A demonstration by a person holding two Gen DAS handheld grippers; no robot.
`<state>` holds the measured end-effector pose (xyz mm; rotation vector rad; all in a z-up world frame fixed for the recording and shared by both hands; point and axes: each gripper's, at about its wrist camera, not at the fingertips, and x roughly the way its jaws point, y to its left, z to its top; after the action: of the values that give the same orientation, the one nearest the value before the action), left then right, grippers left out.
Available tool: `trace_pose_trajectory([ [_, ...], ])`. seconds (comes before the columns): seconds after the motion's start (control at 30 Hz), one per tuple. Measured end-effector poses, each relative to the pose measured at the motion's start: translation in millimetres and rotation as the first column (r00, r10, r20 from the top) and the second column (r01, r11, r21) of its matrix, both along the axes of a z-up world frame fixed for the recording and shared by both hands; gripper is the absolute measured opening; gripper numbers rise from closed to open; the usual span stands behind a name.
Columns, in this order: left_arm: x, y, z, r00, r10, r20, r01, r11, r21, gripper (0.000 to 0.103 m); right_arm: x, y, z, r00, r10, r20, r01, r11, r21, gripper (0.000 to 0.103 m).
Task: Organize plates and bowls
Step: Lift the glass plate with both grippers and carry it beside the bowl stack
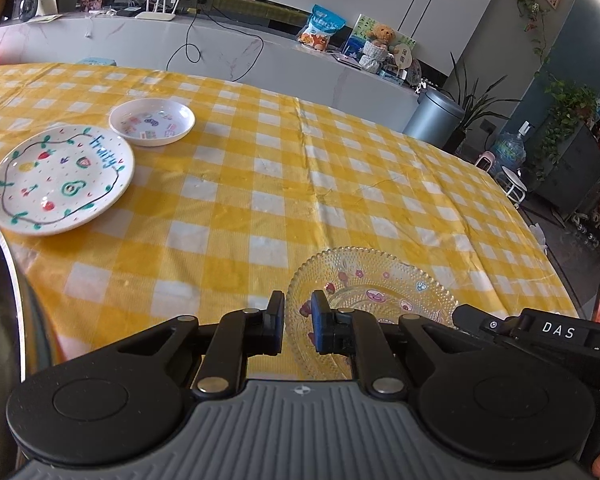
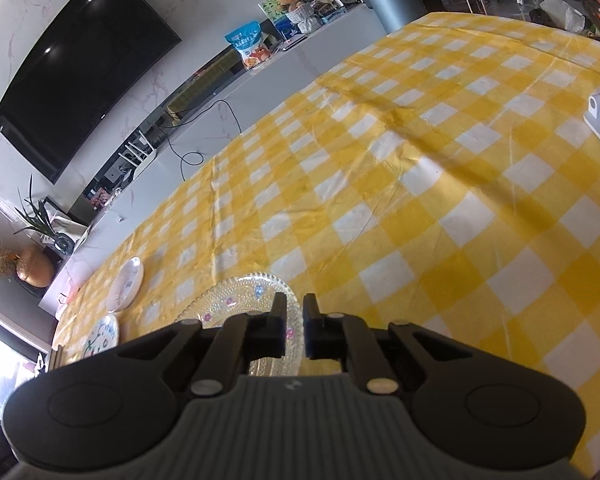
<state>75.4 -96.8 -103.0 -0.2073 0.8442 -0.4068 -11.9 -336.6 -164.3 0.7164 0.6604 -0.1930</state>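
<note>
The clear, bead-rimmed glass plate with flower prints (image 1: 374, 294) sits at the near table edge, its rim pinched by the narrowly gapped left gripper (image 1: 298, 320) and right gripper (image 2: 295, 326); I'd keep both level toward the far-left white fruit-painted plate (image 1: 60, 180).

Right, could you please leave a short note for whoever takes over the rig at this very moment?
Left gripper: jaws closed on the rim of the glass plate.
Right gripper: jaws almost shut on the rim of the same plate, from the other side.
Things: the glass plate is at the near edge of the checked tablecloth; I cannot tell whether it is lifted. The white "Fruity" plate and the small white bowl lie next to each other further off to the left.
Done: both grips taken; nothing is stacked.
Left: probably gather all three into one place.
</note>
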Motion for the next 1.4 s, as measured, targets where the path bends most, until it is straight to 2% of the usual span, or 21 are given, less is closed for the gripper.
trace_pose_trajectory([
  [0.57,-41.1,20.5,-5.7,0.999,0.007,-0.038,-0.006,1.000,0.004,0.015,-45.4,18.5,-0.6,1.000,0.020,-0.015,-0.020,1.000,-0.002,0.005],
  [1.07,-45.7,30.6,-15.6,0.997,0.028,-0.065,-0.027,1.000,0.012,0.015,-48.1,30.4,-8.5,0.998,0.045,-0.050,-0.046,0.999,-0.021,0.006],
  [1.4,-45.0,29.4,-18.0,0.997,0.028,-0.078,-0.026,0.999,0.022,0.015,-44.4,32.2,-15.5,0.995,0.048,-0.087,-0.050,0.999,-0.019,0.011],
])
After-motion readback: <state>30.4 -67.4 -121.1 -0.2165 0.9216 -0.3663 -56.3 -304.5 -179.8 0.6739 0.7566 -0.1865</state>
